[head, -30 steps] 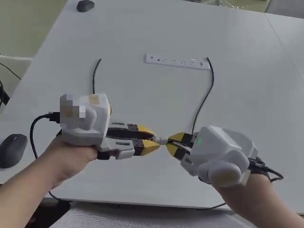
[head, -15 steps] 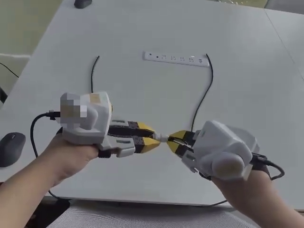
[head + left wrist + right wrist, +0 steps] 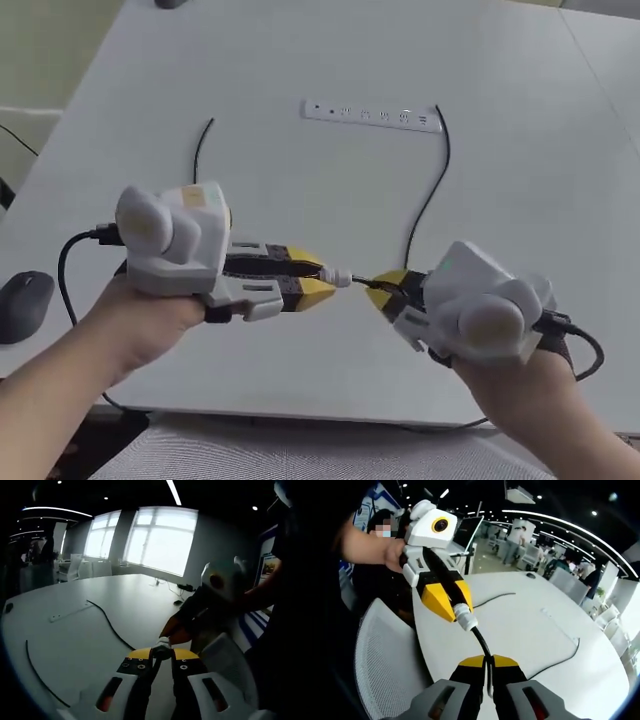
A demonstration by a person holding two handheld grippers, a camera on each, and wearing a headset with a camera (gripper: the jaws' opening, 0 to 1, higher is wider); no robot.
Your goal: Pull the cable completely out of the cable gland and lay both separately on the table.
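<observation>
Held above the smooth white table (image 3: 300, 60), the left gripper (image 3: 161, 659) had its yellow-tipped jaws clamped on the small ribbed white cable gland (image 3: 464, 616), while the right gripper (image 3: 489, 666) pinched the thin round black cable (image 3: 481, 641) emerging from it.

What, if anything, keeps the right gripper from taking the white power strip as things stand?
Probably no reach yet: the right gripper has its jaws shut on the black cable, which runs into the cable gland held by the left gripper. The table toward the power strip looks open.
</observation>
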